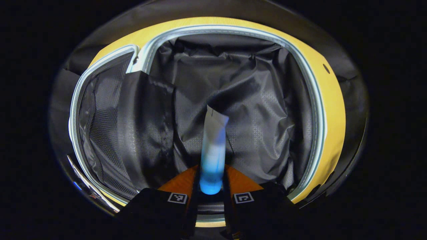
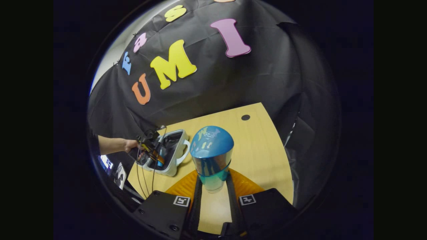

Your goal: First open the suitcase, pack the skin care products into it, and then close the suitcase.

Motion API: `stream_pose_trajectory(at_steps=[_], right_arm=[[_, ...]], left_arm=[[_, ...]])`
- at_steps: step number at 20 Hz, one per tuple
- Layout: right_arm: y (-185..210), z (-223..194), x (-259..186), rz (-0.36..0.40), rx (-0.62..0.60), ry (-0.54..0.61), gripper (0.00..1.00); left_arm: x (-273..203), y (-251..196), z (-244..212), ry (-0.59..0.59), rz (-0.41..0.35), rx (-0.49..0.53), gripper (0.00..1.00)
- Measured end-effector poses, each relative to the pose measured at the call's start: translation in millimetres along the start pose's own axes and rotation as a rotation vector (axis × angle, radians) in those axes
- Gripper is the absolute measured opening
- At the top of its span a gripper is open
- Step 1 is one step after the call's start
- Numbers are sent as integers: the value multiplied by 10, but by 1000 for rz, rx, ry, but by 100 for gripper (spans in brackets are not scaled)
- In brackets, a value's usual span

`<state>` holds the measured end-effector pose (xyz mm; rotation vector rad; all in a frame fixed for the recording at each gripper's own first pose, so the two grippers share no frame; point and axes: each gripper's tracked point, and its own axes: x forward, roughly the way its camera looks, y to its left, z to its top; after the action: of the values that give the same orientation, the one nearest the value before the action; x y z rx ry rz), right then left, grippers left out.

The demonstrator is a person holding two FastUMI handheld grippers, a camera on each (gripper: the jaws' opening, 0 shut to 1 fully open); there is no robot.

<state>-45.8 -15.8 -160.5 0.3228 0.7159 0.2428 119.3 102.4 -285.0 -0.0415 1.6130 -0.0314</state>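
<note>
The suitcase (image 1: 328, 100) lies open, its dark crumpled lining (image 1: 233, 93) spread out below my left gripper (image 1: 212, 181). That gripper is shut on a white and blue tube (image 1: 213, 146), whose flat crimped end points down into the case. In the right gripper view the same suitcase (image 2: 173, 151) looks small and pale on the wooden table (image 2: 263, 156), with the left gripper (image 2: 151, 150) and a hand (image 2: 130, 145) over it. My right gripper (image 2: 213, 186) is shut on a blue-capped bottle (image 2: 211, 150), held above the table to the right of the suitcase.
A mesh divider panel (image 1: 100, 126) lines the suitcase's left half. The table has a round cable hole (image 2: 245, 117) near its far edge. Black cloth walls enclose the booth behind and beside the table. Cables (image 2: 146, 176) hang from the left gripper.
</note>
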Motion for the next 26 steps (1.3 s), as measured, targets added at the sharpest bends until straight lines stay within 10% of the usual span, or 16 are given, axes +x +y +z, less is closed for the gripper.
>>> stream_pose_trajectory(at_steps=[8, 11, 12, 17, 26], right_arm=[[315, 13, 141, 67, -90, 35, 34], [740, 26, 368, 147, -154, 85, 36], [938, 35, 469, 184, -168, 107, 36], [2006, -8, 1148, 326, -210, 273, 36], [2607, -1010, 2575, 71, -111, 808, 37]], left_arm=[[-15, -3, 48, -16, 38, 3, 49], [-127, -102, 37, -93, -53, -47, 86], [-230, -138, 44, -130, -73, -45, 100], [-1001, -189, -100, -530, -225, -126, 100], [-2119, 273, -1237, -1030, -91, -179, 98]])
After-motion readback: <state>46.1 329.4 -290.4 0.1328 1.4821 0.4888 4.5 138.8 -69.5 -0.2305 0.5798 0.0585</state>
